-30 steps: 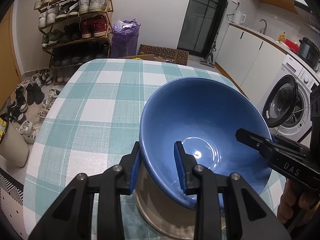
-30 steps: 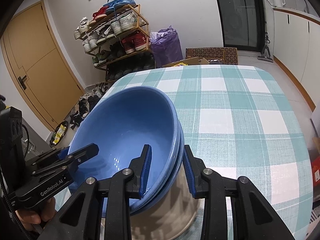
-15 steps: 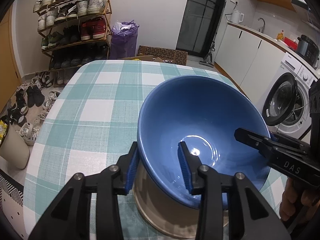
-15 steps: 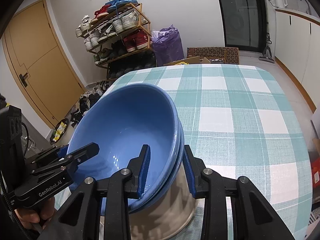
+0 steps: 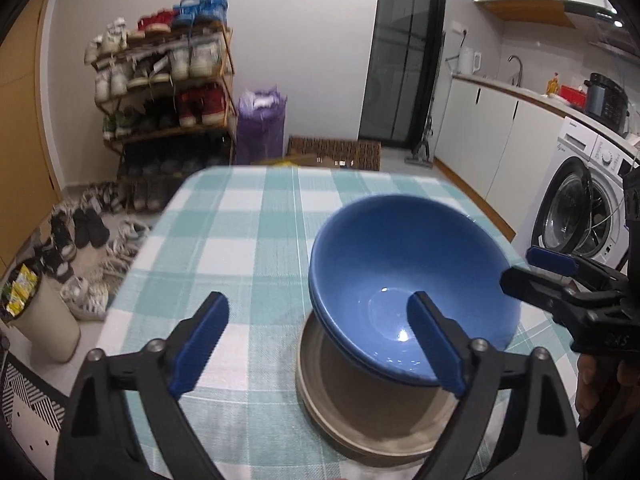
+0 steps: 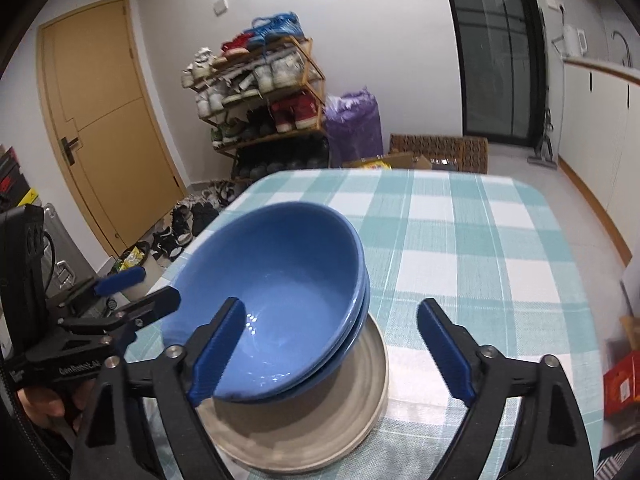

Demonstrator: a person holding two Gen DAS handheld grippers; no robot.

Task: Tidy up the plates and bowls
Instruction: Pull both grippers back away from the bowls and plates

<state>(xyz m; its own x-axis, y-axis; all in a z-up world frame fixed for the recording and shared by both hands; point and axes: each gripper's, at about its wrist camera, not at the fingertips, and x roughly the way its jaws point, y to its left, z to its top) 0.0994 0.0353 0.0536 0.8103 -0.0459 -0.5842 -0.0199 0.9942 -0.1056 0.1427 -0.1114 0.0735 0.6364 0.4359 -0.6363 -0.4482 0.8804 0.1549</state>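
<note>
1. Fingers of my left gripper (image 5: 316,346) and right gripper (image 6: 330,354) gape wide, holding nothing, one on each side of the bowls.
2. Bowls (image 6: 276,304), blue and nested, sit tilted on the plates (image 6: 360,412), probably so everything forms one pile.
3. Plates rest on the checked table (image 5: 248,240).

Lower blue bowl (image 6: 356,320) mostly hidden under the top one, plate (image 5: 360,412) centre covered by bowls
</note>
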